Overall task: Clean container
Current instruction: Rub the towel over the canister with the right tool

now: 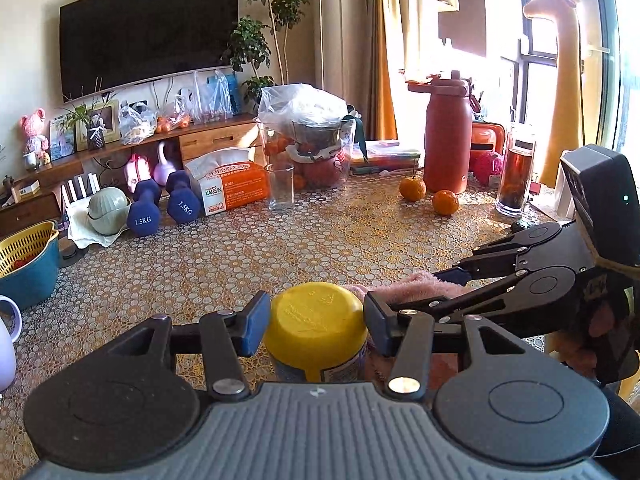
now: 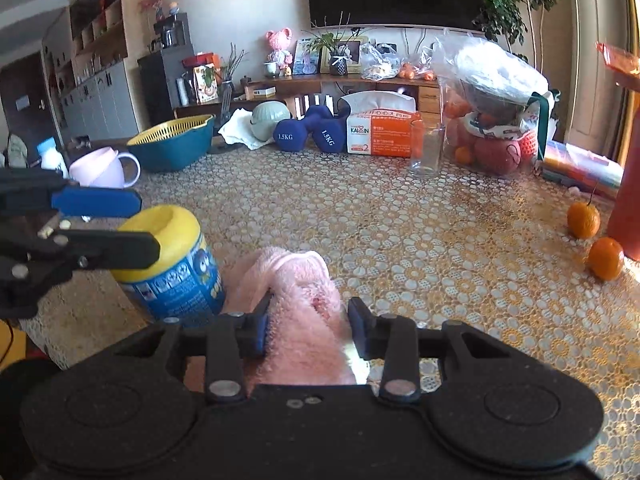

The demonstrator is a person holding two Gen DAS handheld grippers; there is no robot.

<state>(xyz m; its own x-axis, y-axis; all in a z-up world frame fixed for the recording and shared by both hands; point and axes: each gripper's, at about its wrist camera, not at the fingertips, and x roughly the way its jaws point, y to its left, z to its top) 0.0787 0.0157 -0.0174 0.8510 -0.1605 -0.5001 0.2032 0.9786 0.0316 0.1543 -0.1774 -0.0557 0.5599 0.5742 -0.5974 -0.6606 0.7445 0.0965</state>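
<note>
Fingers (image 1: 256, 330) of the left gripper (image 1: 318, 330) clamp the yellow-lidded jar (image 1: 316, 320); right gripper (image 2: 308, 328), at its three o'clock, pinches a pink towel (image 2: 296, 280).

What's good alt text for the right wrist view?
The right gripper clamps a pink towel on a patterned table, beside a yellow-lidded blue container gripped at its lid by the left gripper.
</note>
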